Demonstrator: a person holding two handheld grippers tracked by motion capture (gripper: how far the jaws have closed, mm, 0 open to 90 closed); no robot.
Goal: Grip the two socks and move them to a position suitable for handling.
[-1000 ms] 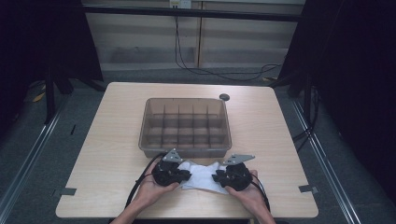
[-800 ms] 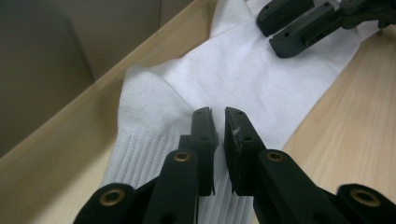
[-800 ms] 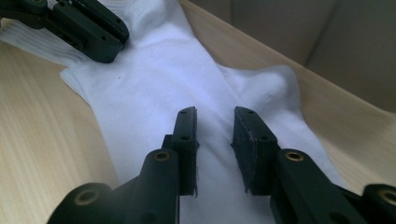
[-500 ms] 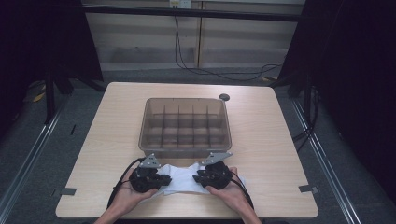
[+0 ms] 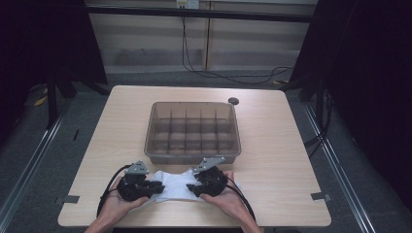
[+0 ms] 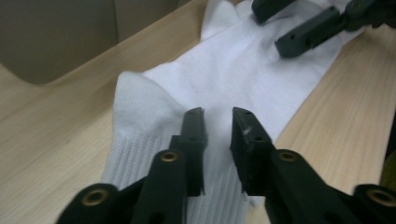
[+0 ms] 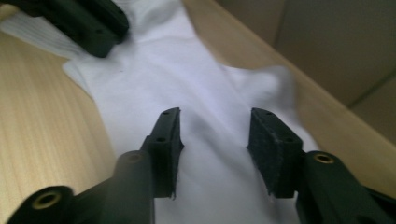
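White sock (image 5: 170,187) flat at bottom middle, prob. for folding. Left gripper (image 6: 218,122) & right gripper (image 7: 215,123) over its ends, jaws just opened, pinching nothing.

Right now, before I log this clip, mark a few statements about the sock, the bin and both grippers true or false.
1. The white sock lies inside the divided bin. False: it lies on the table in front of the bin.
2. The left gripper has a gap between its jaws. True; they have just been opening over the sock.
3. The right gripper clamps the sock. False: its jaws stand apart above it.
4. The bin's compartments look empty. True.
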